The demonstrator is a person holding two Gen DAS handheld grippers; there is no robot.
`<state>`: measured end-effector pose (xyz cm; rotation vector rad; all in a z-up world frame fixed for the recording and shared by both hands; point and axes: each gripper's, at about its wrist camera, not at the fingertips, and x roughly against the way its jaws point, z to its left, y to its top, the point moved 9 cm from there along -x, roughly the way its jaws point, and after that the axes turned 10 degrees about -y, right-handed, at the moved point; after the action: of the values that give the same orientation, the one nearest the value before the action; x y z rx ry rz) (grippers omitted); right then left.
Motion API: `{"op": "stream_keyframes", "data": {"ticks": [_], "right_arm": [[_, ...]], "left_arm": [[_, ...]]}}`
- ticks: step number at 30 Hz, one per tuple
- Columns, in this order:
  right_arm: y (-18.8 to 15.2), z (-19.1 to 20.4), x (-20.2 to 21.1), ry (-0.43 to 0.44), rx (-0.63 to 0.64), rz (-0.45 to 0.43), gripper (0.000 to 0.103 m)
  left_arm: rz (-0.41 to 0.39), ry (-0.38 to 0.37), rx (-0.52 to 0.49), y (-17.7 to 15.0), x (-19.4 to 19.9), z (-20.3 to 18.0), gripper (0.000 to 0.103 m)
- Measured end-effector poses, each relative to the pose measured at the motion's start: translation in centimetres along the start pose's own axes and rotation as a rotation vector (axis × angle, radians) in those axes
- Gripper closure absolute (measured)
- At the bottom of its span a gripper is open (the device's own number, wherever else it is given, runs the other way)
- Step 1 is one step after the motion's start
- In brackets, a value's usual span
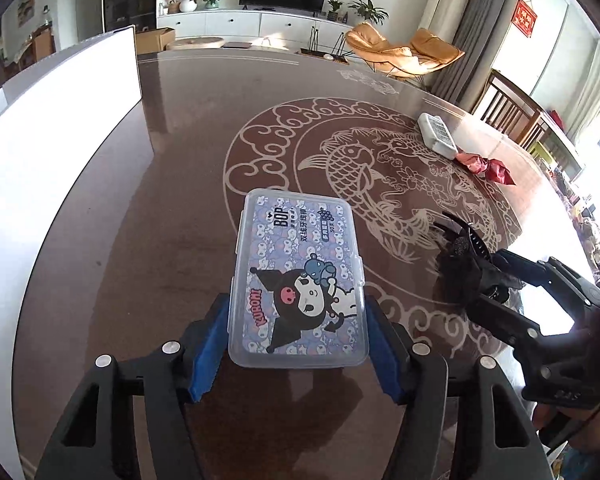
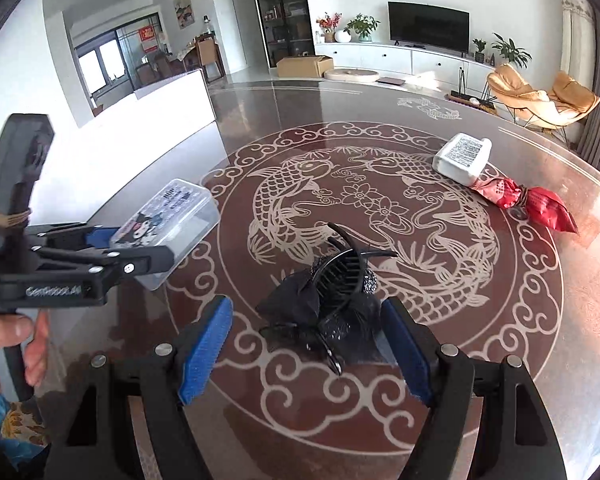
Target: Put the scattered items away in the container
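The left gripper (image 1: 296, 344) is clamped on a clear Kuromi floss-pick box (image 1: 298, 280), its blue pads pressing the box's two long sides near the rear end, so the box's long axis runs straight ahead along the fingers. In the right wrist view the box (image 2: 168, 228) appears lifted clear of the table (image 2: 540, 320). The white container (image 1: 60, 120) stands ahead and to the left of this gripper, nearer it than the right one. The right gripper (image 2: 308, 344) has its fingers apart around a black hair claw clip (image 2: 332, 296); the clip lies between the pads, closer to the right pad, which it may be touching. A white bottle (image 2: 462, 158) and a red wrapped packet (image 2: 528, 200) lie far ahead to the right.
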<state>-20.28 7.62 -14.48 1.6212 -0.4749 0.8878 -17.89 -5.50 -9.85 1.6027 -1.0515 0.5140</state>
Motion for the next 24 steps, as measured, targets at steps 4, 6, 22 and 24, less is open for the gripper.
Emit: {"op": "stream_keyframes", "data": {"ticks": [4, 6, 22, 24], "right_arm": [[0.3, -0.1, -0.9, -0.041, -0.016, 0.016, 0.067], [0.3, -0.4, -0.9, -0.036, -0.038, 0.032, 0.067], [-1.4, 1.0, 5.8, 0.026, -0.012, 0.024, 0.067], [-0.7, 1.8, 6.7, 0.047, -0.015, 0.013, 0.067]], "left_arm": [[-0.016, 0.002, -0.016, 0.2, -0.3, -0.4, 0.041], [-0.021, -0.014, -0.022, 0.6, -0.7, -0.9, 0.041], [-0.074, -0.031, -0.035, -2.5, 4.7, -3.3, 0.041], [-0.081, -0.043, -0.021, -2.5, 6.1, -3.2, 0.041]]}}
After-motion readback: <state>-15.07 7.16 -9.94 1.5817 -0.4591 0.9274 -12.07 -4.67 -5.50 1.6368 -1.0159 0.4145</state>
